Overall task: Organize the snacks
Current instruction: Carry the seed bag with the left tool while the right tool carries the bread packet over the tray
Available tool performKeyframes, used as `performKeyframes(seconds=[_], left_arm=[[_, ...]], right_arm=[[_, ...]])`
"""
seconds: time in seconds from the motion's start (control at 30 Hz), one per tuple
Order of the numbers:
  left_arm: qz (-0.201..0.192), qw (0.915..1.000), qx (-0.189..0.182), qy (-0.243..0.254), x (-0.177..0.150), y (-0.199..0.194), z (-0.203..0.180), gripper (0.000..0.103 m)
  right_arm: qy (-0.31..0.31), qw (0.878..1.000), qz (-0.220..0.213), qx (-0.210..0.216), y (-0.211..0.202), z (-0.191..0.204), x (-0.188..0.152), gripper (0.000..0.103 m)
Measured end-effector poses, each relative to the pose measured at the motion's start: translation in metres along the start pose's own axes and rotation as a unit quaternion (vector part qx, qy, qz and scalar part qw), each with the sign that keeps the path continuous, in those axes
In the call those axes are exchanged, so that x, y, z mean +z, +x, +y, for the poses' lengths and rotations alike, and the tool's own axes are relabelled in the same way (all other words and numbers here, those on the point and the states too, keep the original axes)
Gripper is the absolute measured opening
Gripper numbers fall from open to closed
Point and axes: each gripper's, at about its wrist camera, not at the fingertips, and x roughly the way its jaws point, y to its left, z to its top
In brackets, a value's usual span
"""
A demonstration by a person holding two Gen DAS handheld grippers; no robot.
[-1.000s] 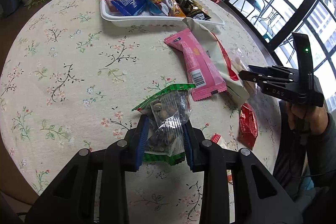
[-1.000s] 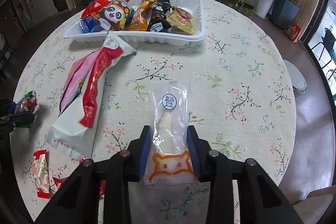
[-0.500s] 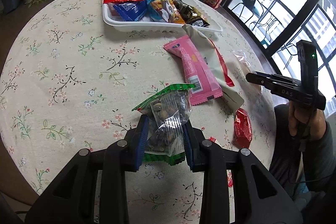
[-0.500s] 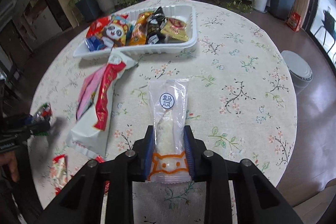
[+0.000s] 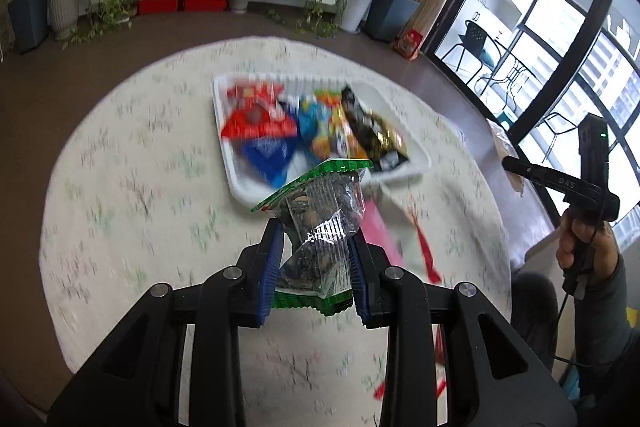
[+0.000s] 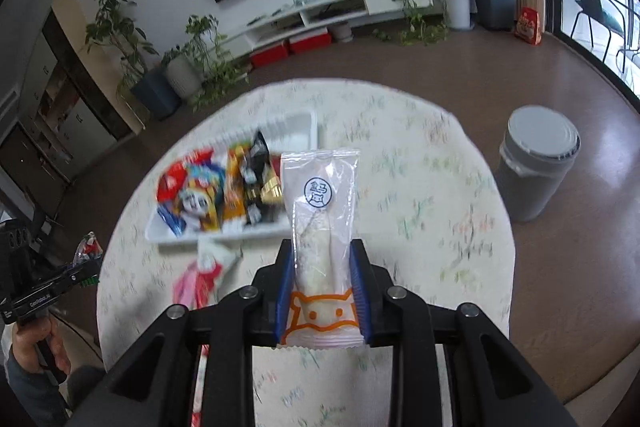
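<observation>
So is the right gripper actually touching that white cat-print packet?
Touching. The right wrist view shows the right gripper with both blue pads pressed against the sides of the white packet, holding it above the table.

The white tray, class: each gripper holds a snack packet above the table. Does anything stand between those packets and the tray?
Nothing visible does. The left gripper holds the green-edged seed packet and the right gripper the clear packet with the orange cat, both in open air before the white tray. The tray is crowded; its right end looks free.
</observation>
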Motion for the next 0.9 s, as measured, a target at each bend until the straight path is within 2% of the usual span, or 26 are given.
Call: performKeyframes(seconds=[0.2, 0.4, 0.63, 0.9], left_arm=[[-0.02, 0.9997, 0.0, 0.013, 0.077, 0.017, -0.006, 0.029], [0.001, 0.9996, 0.009, 0.025, 0.127, 0.067, -0.014, 0.029], [0.035, 0.9991, 0.008, 0.021, 0.148, 0.129, -0.021, 0.029], [0.064, 0.9978, 0.014, 0.014, 0.153, 0.18, -0.032, 0.029]], right_arm=[[-0.03, 0.998, -0.045, 0.019, -0.002, 0.039, 0.057, 0.029], [-0.06, 0.996, -0.042, 0.044, 0.036, 0.084, 0.091, 0.029], [-0.064, 0.997, 0.016, 0.04, 0.101, 0.09, 0.098, 0.029], [-0.061, 0.995, 0.074, -0.009, 0.159, 0.062, 0.093, 0.029]])
